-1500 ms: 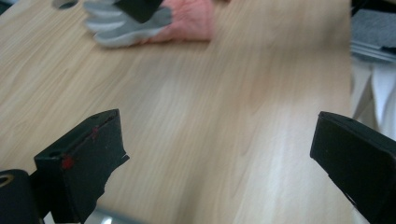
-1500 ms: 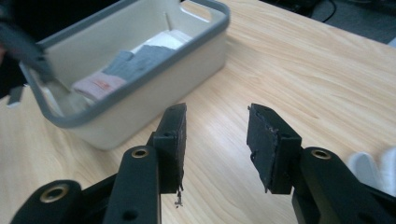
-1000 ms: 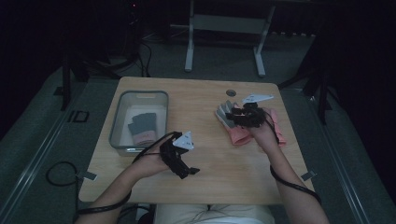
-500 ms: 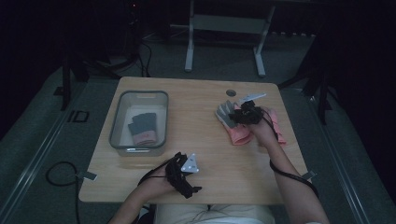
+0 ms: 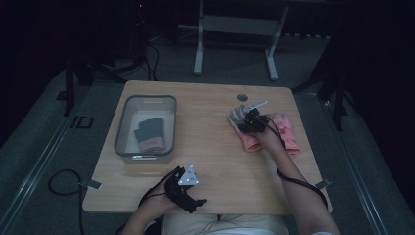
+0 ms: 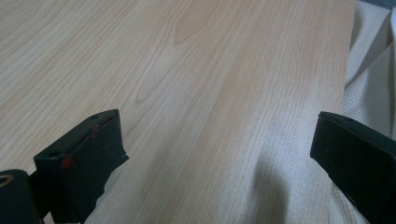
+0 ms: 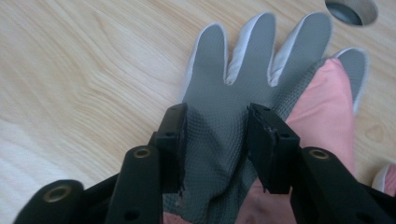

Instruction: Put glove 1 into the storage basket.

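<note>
A grey textured glove point(image 7: 233, 79) lies palm up on the wooden table point(image 5: 210, 147), partly over a pink glove point(image 7: 327, 107). My right gripper point(image 7: 215, 135) is shut on the grey glove, with its fabric bunched into a ridge between the two jaws. From above, the right gripper point(image 5: 243, 119) sits at the table's right side over the grey glove point(image 5: 236, 112) and the pink gloves point(image 5: 289, 133). Low over bare wood at the front edge, my left gripper point(image 5: 193, 202) is open and holds nothing; its jaws stand wide apart point(image 6: 219, 140).
A grey bin point(image 5: 147, 99) at the left holds a dark glove with a pink cuff point(image 5: 149, 134). A round cable hole point(image 5: 242, 97) lies just beyond the gloves. White cloth point(image 6: 369, 84) hangs past the table's front edge beside the left gripper.
My left gripper has drawn back from beside the bin to the table's front edge. The right gripper has stayed at the glove pile, settling onto the grey glove.
</note>
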A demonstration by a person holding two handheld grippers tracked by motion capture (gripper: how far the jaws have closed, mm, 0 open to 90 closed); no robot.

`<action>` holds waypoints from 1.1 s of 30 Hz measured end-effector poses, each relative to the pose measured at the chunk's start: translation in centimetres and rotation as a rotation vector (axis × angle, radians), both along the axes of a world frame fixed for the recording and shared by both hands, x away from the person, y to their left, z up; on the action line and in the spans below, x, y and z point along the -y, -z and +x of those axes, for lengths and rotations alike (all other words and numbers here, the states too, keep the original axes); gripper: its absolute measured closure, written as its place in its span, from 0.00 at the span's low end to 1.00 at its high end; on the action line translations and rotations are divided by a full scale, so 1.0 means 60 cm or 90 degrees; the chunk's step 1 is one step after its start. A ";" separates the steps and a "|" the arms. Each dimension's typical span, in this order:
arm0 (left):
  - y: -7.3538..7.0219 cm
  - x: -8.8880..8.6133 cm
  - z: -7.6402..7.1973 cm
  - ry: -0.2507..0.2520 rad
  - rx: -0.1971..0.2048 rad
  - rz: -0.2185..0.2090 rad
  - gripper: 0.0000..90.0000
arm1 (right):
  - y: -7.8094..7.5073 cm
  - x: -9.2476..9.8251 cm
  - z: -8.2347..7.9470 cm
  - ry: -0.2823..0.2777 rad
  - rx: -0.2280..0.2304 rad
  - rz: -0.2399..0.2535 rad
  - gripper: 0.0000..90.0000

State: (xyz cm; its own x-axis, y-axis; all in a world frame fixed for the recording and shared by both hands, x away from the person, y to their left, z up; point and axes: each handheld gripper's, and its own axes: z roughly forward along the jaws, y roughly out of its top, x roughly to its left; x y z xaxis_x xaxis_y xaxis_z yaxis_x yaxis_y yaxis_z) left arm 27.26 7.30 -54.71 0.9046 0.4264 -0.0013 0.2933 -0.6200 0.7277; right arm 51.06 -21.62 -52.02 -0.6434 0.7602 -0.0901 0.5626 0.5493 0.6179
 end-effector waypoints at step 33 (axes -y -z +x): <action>0.005 -0.004 -0.006 0.005 0.020 -0.013 0.03 | -0.195 -0.033 -0.250 0.101 0.160 0.225 0.98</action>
State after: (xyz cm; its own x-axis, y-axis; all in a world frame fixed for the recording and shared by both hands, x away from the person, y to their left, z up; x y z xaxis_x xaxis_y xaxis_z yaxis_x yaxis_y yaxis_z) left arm 26.90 7.55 -54.99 0.9074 0.4199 0.0190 0.2653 -0.6071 0.7490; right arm 36.09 -19.65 -40.35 -0.5082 0.8596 0.0536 0.4307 0.1998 0.8801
